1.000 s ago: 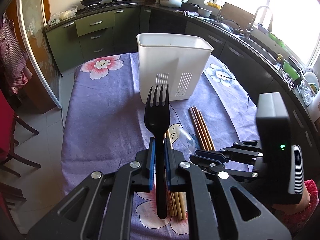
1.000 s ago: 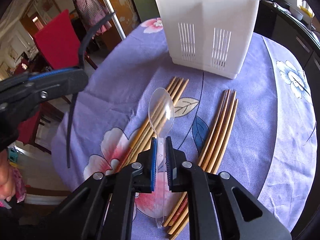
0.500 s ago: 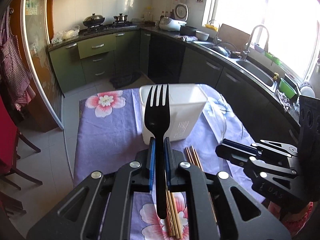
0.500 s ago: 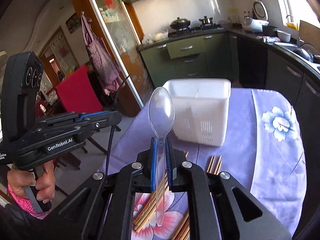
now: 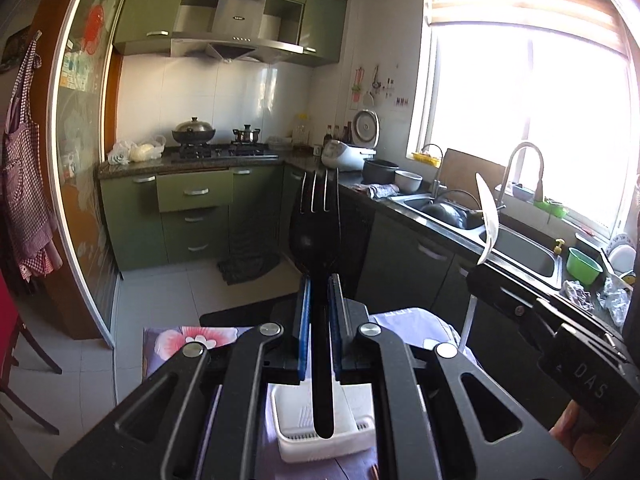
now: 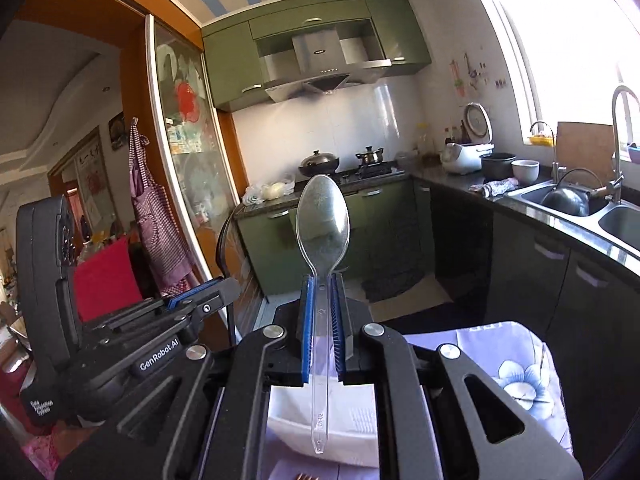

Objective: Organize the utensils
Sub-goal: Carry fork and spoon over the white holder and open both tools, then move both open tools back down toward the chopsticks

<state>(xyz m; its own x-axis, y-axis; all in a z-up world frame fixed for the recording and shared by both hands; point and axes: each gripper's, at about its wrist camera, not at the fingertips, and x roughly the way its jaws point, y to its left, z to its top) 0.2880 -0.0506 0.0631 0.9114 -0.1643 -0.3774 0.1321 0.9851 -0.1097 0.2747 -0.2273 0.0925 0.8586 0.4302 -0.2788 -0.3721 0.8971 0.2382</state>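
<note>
Both pairs of jaws are closed tight, each on the handle of one utensil. Those of the left gripper point(image 5: 318, 324) pinch a black plastic fork point(image 5: 316, 240) by its handle between blue pads point(image 5: 305, 328); the tines stand upright beyond the jaw tips and the handle end runs back behind the jaws toward the camera. Those of the right gripper point(image 6: 322, 324) clamp a clear plastic spoon point(image 6: 323, 216) the same way, bowl upright past the tips, handle end trailing back behind the pads.

Below and behind the left jaws, a white slotted utensil holder point(image 5: 324, 436) sits on the counter, which is covered with a purple floral cloth point(image 5: 184, 338). The fork's handle end hangs over the holder's open top; whether it reaches inside cannot be told. What the holder has in it cannot be made out, as the gripper bodies cover most of it. In the right wrist view the same holder point(image 6: 352, 432) lies beneath the jaws, with the spoon's handle tip over its near part.

A few chopstick ends point(image 6: 304, 476) show at the bottom edge, nearer the camera than the holder, lying on the cloth outside it.

From the left view, the right gripper point(image 5: 496, 292) is off to the right of the left jaws, its spoon seen edge-on. From the right view, the left gripper point(image 6: 208, 300) is off to the left.
</note>
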